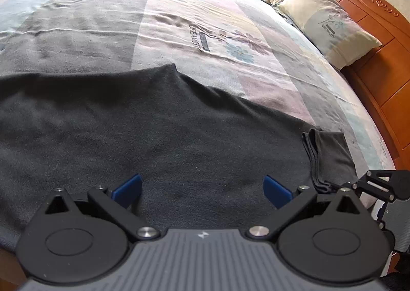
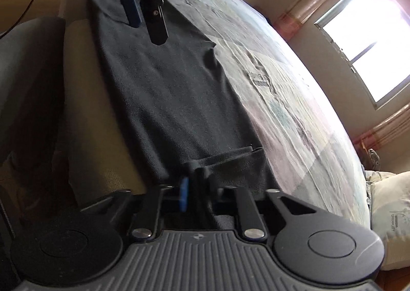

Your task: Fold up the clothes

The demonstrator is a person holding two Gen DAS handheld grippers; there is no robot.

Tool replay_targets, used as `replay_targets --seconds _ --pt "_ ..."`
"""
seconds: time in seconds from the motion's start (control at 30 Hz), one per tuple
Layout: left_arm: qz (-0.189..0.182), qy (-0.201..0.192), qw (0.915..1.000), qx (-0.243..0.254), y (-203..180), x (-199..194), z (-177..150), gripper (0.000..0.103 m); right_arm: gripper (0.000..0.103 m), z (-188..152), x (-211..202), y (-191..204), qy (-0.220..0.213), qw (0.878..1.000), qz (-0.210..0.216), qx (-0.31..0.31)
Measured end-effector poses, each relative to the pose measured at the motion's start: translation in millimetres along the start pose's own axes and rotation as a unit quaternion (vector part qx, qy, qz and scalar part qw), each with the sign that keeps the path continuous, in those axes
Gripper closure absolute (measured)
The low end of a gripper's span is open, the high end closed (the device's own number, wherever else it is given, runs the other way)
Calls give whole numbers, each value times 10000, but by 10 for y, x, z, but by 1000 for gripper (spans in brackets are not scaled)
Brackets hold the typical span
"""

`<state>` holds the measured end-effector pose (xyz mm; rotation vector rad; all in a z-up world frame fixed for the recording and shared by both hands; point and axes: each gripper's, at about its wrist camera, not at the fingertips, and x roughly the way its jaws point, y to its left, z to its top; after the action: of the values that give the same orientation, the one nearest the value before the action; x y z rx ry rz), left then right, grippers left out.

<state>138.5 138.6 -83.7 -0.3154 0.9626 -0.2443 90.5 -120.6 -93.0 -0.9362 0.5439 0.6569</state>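
The left gripper [image 1: 202,189] hangs with its blue pads spread wide above the dark garment [image 1: 153,127], nothing between them. The cloth lies flat just under and ahead of it, reaching across the near side of the bed. The right gripper [image 2: 196,188] is clenched on a fold of the same garment at its sleeve end [image 2: 230,160]; the dark fabric bunches up between its blue pad [image 2: 184,193] and the other finger. In the left wrist view that sleeve [image 1: 328,157] lies doubled over at the garment's right edge, with the right gripper's black linkage just beside it.

The garment rests on a pale patchwork bedspread [image 1: 205,42] with printed flowers and lettering, creased in long ridges. A pillow [image 1: 330,27] in matching fabric leans at the head of the bed against a wooden headboard [image 1: 379,42]. In the right wrist view, a bright window [image 2: 369,42] with reddish checked curtains stands beyond the far side of the bed.
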Motion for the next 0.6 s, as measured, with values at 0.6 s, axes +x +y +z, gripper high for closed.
replay_targets --seconds 0.6 --pt "24 83 9999 56 -6 32 32 2 87 -111 -174 -276 -120 9978 356 546"
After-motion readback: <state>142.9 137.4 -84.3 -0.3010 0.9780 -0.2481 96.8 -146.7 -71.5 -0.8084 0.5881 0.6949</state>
